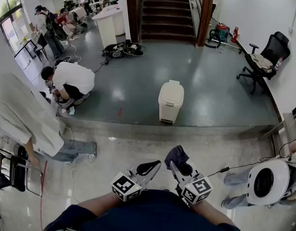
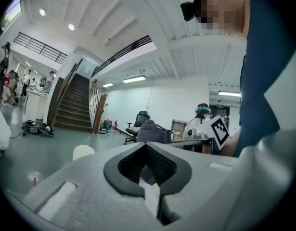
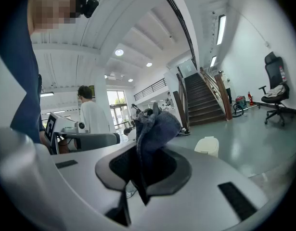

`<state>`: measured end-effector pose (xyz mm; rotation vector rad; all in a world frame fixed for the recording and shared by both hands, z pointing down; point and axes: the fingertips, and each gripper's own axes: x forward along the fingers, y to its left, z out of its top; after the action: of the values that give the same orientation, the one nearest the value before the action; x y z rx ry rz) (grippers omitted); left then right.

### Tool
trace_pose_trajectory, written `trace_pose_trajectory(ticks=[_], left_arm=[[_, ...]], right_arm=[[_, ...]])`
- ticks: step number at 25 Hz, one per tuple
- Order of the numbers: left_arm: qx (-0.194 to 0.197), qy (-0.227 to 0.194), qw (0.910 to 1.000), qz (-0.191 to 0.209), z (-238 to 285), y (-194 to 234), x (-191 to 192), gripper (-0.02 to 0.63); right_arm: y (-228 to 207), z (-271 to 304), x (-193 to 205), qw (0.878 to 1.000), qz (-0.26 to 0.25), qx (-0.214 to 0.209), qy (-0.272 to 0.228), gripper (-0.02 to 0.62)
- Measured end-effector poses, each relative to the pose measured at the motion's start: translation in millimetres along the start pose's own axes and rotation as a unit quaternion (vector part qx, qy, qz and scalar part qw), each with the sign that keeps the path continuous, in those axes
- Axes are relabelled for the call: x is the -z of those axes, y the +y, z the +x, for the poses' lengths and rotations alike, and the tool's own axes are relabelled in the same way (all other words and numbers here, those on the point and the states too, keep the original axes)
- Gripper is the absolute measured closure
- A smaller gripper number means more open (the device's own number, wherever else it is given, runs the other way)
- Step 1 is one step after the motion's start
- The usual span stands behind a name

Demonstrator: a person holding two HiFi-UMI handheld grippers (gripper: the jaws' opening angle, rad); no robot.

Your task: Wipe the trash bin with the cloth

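While both grippers sit low before the holder's dark-blue torso, 1 bin (image 1: pixel 171 101) stands upright w/ lid down on the grey floor, well ahead of them and past a step edge.

Counts (head view):
- Grippers, 2. L gripper (image 1: pixel 155 165): jaws pressed together, gripping nothing; its own view shows the pads meeting at the tip w/ a diamond-shaped gap behind. R gripper (image 1: pixel 179 166): jaws clamped on the cloth.
- Cloth (image 1: pixel 176 154), 1: dark blue-grey, bunched, rising above the R jaws and hanging down through them in the R gripper view. It lies just beside the L jaw tips and well apart from the bin.
- Marker cubes, 2, one per gripper: L cube (image 1: pixel 124 186), R cube (image 1: pixel 196 190).
- Bin, 1: cream, tall, rounded lid. It also shows small and distant in both gripper views.
- People nearby, 3: one crouching in a white shirt (image 1: pixel 70 81); one at far L in a pale top and jeans (image 1: pixel 27 119); one at far R under a white rounded headpiece (image 1: pixel 268 182). More stand in the bkgd at upper L, too small to count.
- Office chair (image 1: pixel 263 61), 1: black, by the R wall.
- Staircase (image 1: pixel 167 8), 1: dark, behind the bin.

Writing: none large enough to read. The cubes carry only b/w square patterns.
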<state>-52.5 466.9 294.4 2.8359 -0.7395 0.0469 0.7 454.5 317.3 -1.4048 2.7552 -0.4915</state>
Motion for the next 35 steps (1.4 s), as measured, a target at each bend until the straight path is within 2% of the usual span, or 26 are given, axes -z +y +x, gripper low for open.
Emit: trace_pose_trajectory(ticks=[11,17,23,29,35], left_arm=[[-0.005,0.011,0.9998,0.015,10.9,-5.8,2.0,0.601],[-0.018,0.015,0.9997,0.011,26.8,-3.8,5.4,0.601],[-0.031,0.008,0.9995,0.0,50.8,8.4,6.5,0.601],[-0.03,-0.009,0.9995,-0.01,80.3,60.2,11.0,0.601],[-0.007,-0.026,0.9995,-0.017,127.5,167.7,-5.3,0.601]], right_arm=[[-10.1,-7.9,-1.9,1.0,0.007,-0.008,-0.011,0.531],[-28.2,-11.0,-4.2,0.999,0.019,-0.02,-0.021,0.531],[-56.2,-7.2,2.7,0.999,0.029,-0.02,-0.011,0.531],[-96.5,30.1,10.6,1.0,0.023,-0.009,0.003,0.531],[-150.9,119.5,-13.5,1.0,0.008,0.013,0.008,0.531]])
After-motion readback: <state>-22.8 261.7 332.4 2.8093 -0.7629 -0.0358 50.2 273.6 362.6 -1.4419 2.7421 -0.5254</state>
